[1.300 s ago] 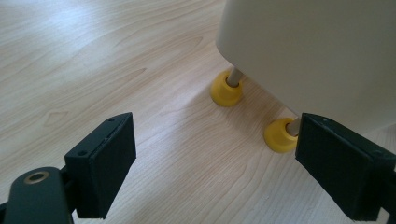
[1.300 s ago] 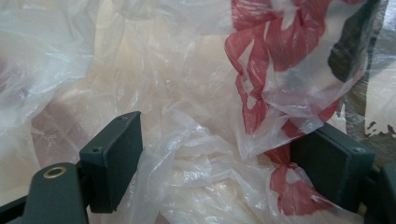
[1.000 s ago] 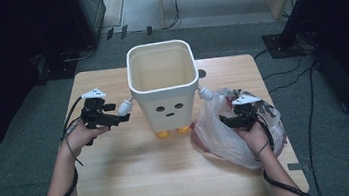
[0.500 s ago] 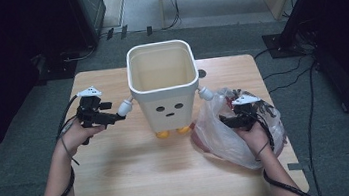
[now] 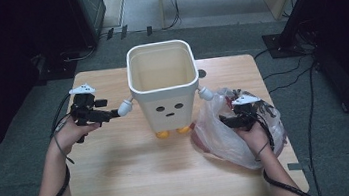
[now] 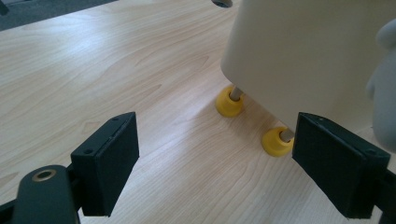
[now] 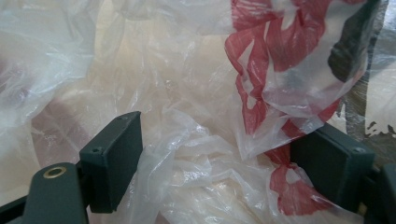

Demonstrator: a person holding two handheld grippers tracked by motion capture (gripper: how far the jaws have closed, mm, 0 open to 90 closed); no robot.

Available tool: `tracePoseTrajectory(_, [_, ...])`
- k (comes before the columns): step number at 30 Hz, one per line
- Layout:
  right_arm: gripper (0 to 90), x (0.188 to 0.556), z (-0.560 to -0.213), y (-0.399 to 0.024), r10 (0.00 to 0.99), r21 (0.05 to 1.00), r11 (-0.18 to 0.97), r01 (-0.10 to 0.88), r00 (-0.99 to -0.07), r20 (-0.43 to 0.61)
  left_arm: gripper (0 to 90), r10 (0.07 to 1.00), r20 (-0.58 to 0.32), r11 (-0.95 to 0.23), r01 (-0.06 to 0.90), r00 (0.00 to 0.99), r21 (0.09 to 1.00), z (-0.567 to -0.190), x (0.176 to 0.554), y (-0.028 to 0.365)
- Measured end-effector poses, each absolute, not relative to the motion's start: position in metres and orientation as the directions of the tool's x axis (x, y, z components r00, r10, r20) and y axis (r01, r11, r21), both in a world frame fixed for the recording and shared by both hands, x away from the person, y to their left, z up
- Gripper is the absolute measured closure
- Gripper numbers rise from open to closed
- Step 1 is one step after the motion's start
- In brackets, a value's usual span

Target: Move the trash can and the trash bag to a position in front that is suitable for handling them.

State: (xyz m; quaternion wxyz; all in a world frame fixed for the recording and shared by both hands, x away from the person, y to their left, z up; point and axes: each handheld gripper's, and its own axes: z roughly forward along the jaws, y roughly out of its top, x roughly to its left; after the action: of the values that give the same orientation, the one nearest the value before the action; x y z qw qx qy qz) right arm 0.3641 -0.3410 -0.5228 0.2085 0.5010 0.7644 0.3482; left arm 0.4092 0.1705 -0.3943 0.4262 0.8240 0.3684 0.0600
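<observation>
A cream bin (image 5: 163, 86) with a drawn face, white knob arms and yellow feet stands in the middle of the wooden table (image 5: 121, 175). My left gripper (image 5: 113, 114) is held just left of it, jaws pointing at the bin's white arm knob (image 5: 125, 107). In the left gripper view this gripper (image 6: 217, 140) is open, with the bin wall (image 6: 303, 56) and two yellow feet (image 6: 229, 101) ahead. My right gripper (image 5: 226, 119) rests on a crumpled clear plastic bag (image 5: 228, 141) with red print. It is open (image 7: 219, 154), and folds of the bag (image 7: 187, 116) lie between its jaws.
The bag spreads over the table's right part up to its right edge. Bare wood lies in front of the bin and at the front left. Cables (image 5: 306, 77) run over the floor to the right, and dark equipment stands around the table.
My left gripper has drawn back slightly to the left, away from the bin. The right gripper and the bag have stayed put.
</observation>
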Motion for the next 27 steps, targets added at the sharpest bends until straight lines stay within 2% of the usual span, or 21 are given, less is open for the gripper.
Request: tracePoseTrajectory(27, [19.5, 0.363, -0.523, -0.34, 0.909, 0.741, 0.261, 0.619, -0.416, 0.027, 14.8, 0.683, -0.204, -0.347, 0.557, 0.702, 0.754, -0.375, 0.43, 0.178])
